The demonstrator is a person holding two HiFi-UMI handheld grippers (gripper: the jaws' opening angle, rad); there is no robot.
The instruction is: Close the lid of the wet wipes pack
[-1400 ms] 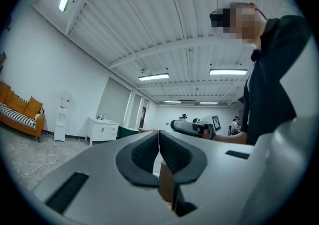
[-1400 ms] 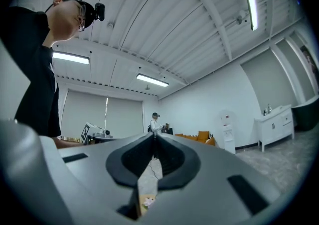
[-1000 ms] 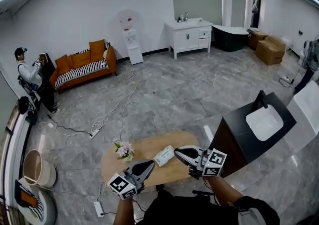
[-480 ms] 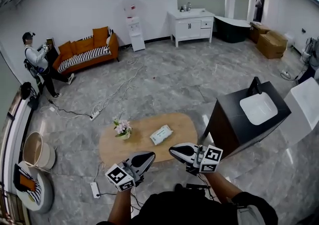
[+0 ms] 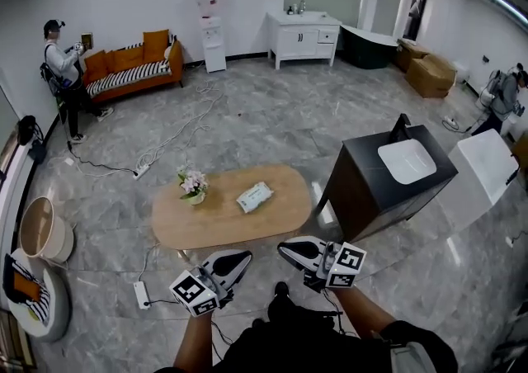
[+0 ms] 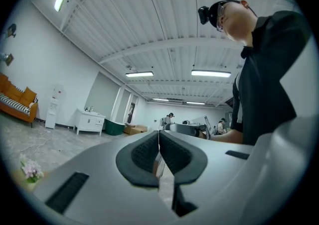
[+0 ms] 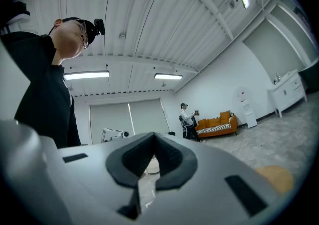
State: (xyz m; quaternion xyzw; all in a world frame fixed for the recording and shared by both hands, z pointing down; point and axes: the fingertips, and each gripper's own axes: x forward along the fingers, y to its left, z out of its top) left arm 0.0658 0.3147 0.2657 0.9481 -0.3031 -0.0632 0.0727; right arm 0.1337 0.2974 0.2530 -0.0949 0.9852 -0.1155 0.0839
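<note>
The wet wipes pack [image 5: 254, 196] lies flat on the oval wooden table [image 5: 214, 219], right of centre; from this distance I cannot tell how its lid stands. Both grippers hang low near the person's body, on the near side of the table and well apart from the pack. My left gripper [image 5: 241, 257] is shut with nothing in it, and in its own view the left gripper [image 6: 158, 138] points up at the ceiling. My right gripper [image 5: 285, 247] is also shut and empty; in its own view the right gripper [image 7: 152, 138] likewise faces upward.
A small vase of pink flowers [image 5: 191, 184] stands on the table's left part. A black cabinet with a white basin [image 5: 388, 173] is just right of the table. Cables [image 5: 177, 144] and a power strip [image 5: 140, 294] lie on the floor. A person [image 5: 62, 66] stands by the orange sofa [image 5: 132, 66].
The view has pulled back from the table, so the table and pack now sit farther off. Both grippers stay shut and held low near the body.
</note>
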